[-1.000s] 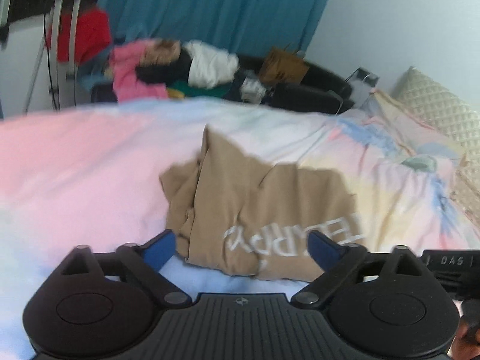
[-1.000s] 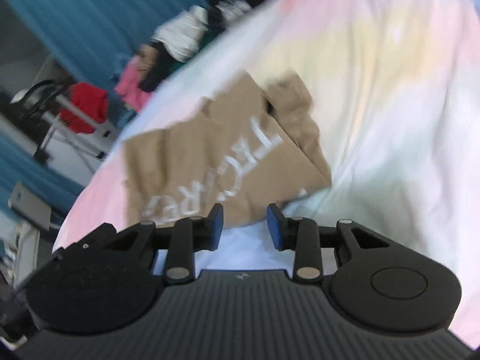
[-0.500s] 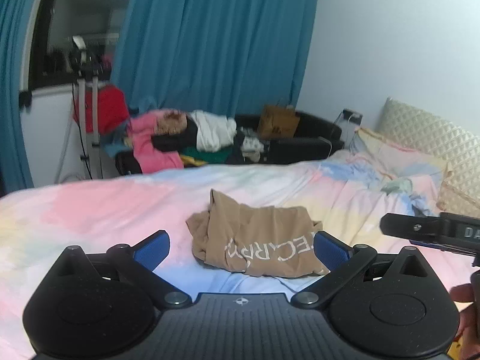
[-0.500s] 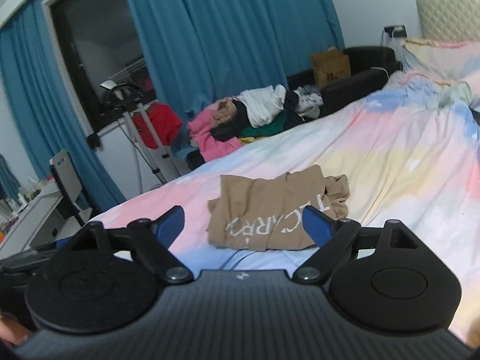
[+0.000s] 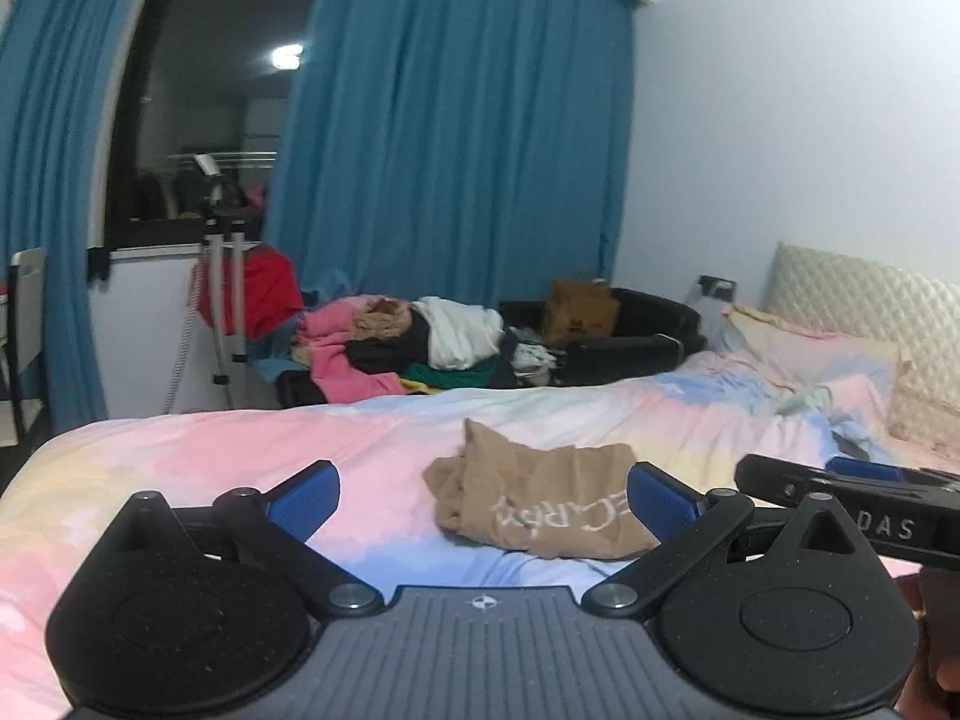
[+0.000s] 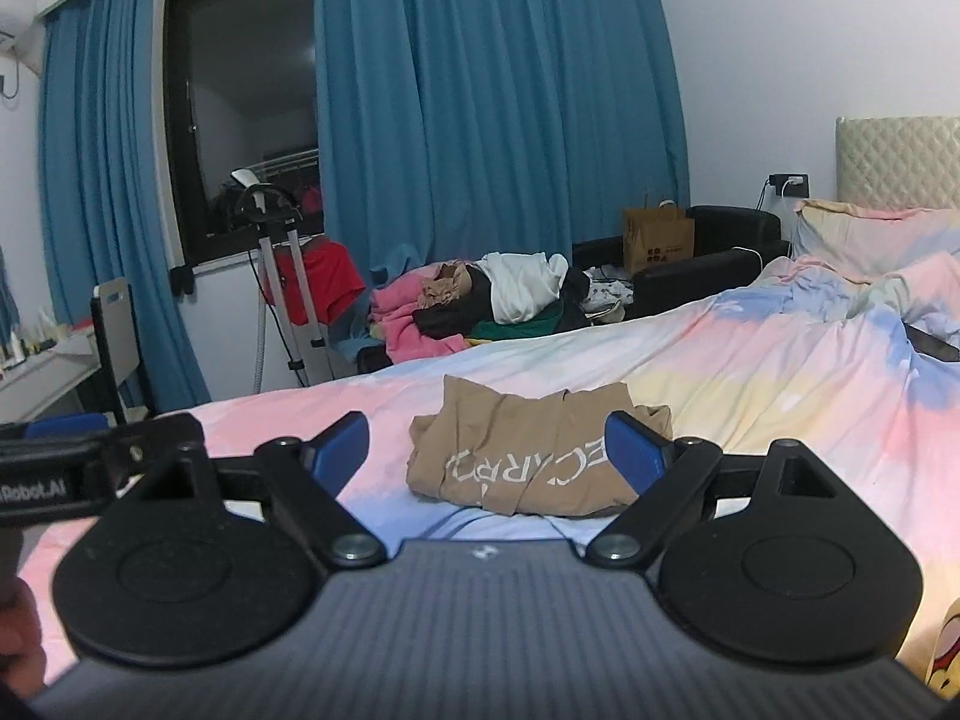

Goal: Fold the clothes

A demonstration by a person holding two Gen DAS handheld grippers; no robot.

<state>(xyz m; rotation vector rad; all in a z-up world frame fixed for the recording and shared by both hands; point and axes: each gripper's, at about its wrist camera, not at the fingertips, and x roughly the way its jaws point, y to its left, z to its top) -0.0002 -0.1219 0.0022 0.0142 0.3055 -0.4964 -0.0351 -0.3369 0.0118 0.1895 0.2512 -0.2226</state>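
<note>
While both tongs hang above the near edge of the bed (image 5: 180, 438), neither touches anything. Left tongs (image 5: 483, 495): blue pads spread wide, nothing between them. Right tongs (image 6: 487, 447): blue pads likewise spread wide, holding nothing.

Tan shirt (image 5: 540, 507) lies folded into a rough rectangle on the pastel bedcover, ahead of both tongs and apart from them. White lettering faces up, reading upside down from here. Bunched fabric sticks out at the shirt's left end as seen from the left tongs. From the right tongs, the shirt (image 6: 528, 459) sits framed between the two pads, farther out on the bed.

Right tongs show at the right edge of the left view, alongside the left tongs; the left tongs show at the left edge of the right view.

Beyond the shirt, past the far side of the bed: clothes pile (image 6: 480, 300), brown paper bag (image 6: 659, 237) on a black sofa (image 6: 720, 252), blue curtains (image 6: 492, 90). Pillow (image 6: 870, 234) far ahead right.
</note>
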